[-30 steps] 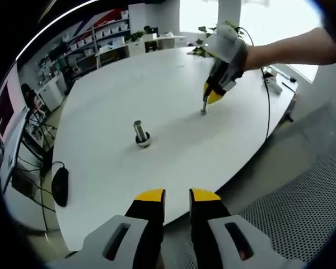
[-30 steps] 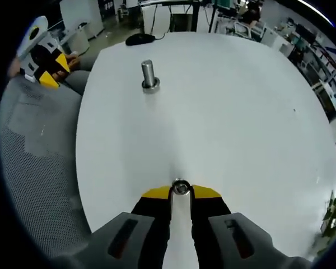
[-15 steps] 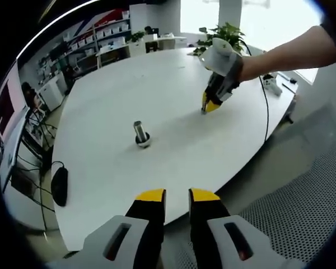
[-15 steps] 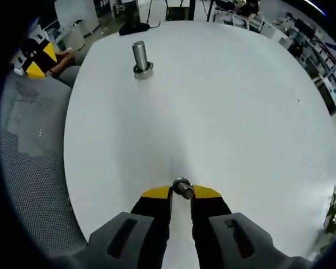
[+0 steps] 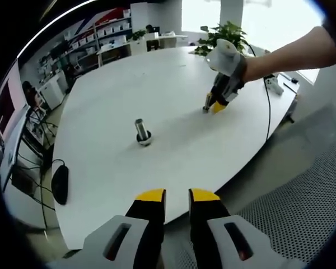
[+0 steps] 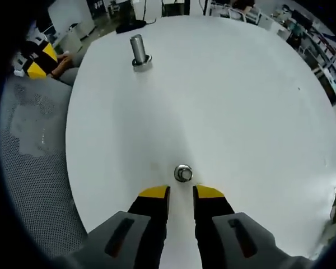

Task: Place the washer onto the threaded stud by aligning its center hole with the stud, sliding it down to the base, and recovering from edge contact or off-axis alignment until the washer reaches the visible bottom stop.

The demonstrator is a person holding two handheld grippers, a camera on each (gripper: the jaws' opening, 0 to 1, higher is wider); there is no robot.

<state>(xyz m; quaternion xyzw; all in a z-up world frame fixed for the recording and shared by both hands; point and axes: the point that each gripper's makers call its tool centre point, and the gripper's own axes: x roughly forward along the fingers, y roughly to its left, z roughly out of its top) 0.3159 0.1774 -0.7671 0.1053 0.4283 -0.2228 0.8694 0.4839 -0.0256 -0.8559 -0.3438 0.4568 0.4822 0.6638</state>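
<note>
I see the washer (image 6: 183, 173) lying on the white table (image 6: 241, 101), just ahead of my right gripper (image 6: 181, 194), whose fingers stand slightly apart with nothing between them. The threaded stud (image 6: 138, 51) stands upright well away, toward the table's far side. My left gripper (image 5: 177, 195) hangs off the table edge, fingers slightly parted and empty.

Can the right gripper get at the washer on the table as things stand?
Probably yes. The washer lies on bare white table just ahead of the right gripper, whose jaws stand slightly apart with nothing between them. The stud stands far off.
</note>
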